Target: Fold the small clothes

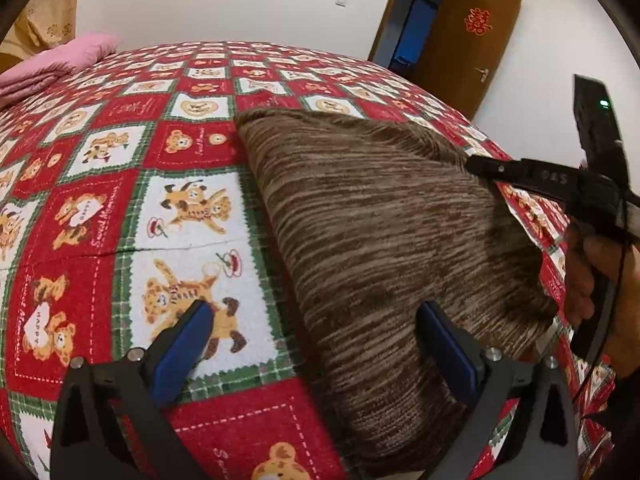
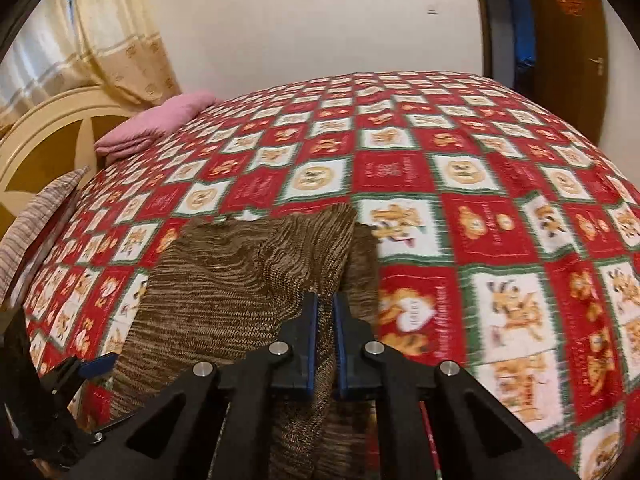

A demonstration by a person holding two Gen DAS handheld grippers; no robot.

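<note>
While R fingers [image 2: 325, 312] pinch sweater [image 2: 224, 280] edge | L fingers [image 1: 316, 344] straddle hem

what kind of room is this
Most likely a home bedroom. A bed under a red bear-print bedspread fills the view, with a curved headboard and folded pink bedding at its far end, drawn curtains and a wooden door.
</note>
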